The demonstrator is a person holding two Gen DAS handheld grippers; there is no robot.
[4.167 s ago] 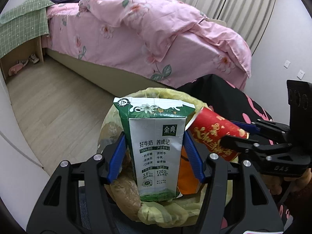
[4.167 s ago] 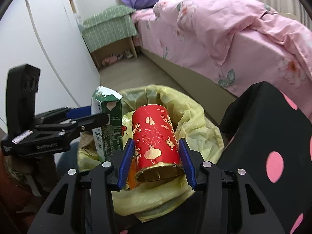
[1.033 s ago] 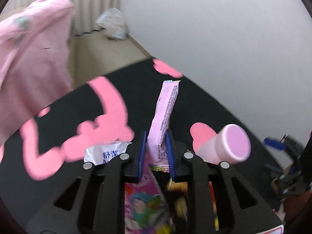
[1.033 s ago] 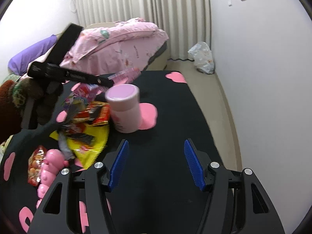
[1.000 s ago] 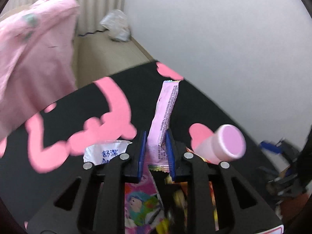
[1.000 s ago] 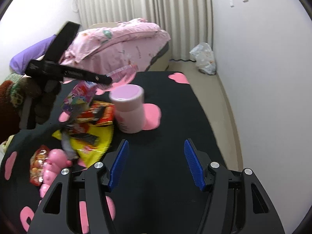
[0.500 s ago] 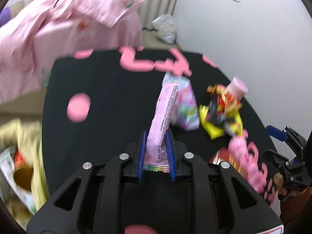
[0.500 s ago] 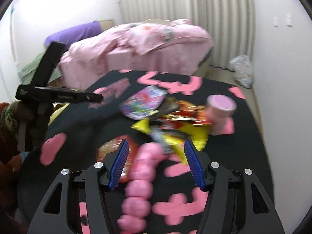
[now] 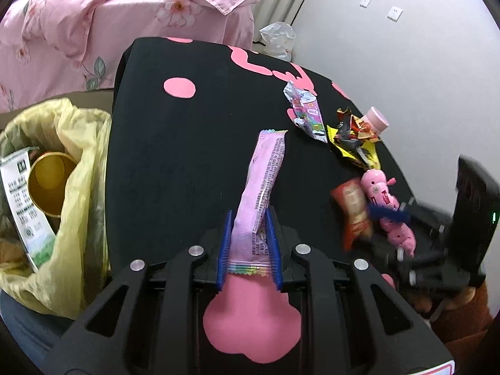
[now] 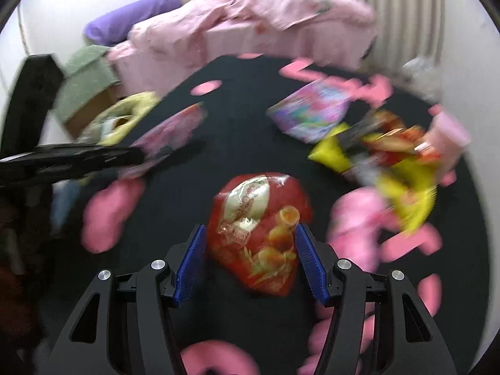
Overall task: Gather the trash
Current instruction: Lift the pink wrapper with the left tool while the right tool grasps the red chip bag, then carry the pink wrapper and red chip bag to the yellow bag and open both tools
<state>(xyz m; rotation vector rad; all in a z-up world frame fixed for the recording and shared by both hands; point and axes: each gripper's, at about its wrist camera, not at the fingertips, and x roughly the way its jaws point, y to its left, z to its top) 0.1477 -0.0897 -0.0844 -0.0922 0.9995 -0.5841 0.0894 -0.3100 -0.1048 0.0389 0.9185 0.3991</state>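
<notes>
Print runs down the side of the long pink wrapper (image 9: pixel 261 187), rows of tiny characters too small to read; its lower end has a rainbow-striped seam. The left gripper (image 9: pixel 249 251) is clenched on that lower end, and the wrapper stands up out of the blue pads above the black table (image 9: pixel 187 156) with its pink shapes. Left of the table sits a bin lined with a yellow bag (image 9: pixel 78 193), and inside it a milk carton (image 9: pixel 23 200) shows lines of Chinese text and a round seal — none of it legible here — beside a gold-lined cup (image 9: pixel 50 184).

Further across the table from the wrapper lie a crumpled purple cartoon packet (image 9: pixel 307 115), a heap of yellow, red and black wrappers (image 9: pixel 353 140) and a small pink-capped bottle (image 9: pixel 376 120) just behind the heap. A pink toy (image 9: pixel 382 200) and a red snack bag (image 9: pixel 353 209) lie nearer the right edge, partly smeared by motion.

The right wrist view is heavily blurred. The right gripper (image 10: pixel 250 259) is spread wide, its blue pads on either side of the red snack bag (image 10: pixel 259 231) lying on the table and not pressing it. The bag carries a pale oval label and pictures of golden pieces — the lettering cannot be made out. The left gripper's body cuts in from the left edge of that view as a dark blur, and the bin is only a yellow smear behind it.
</notes>
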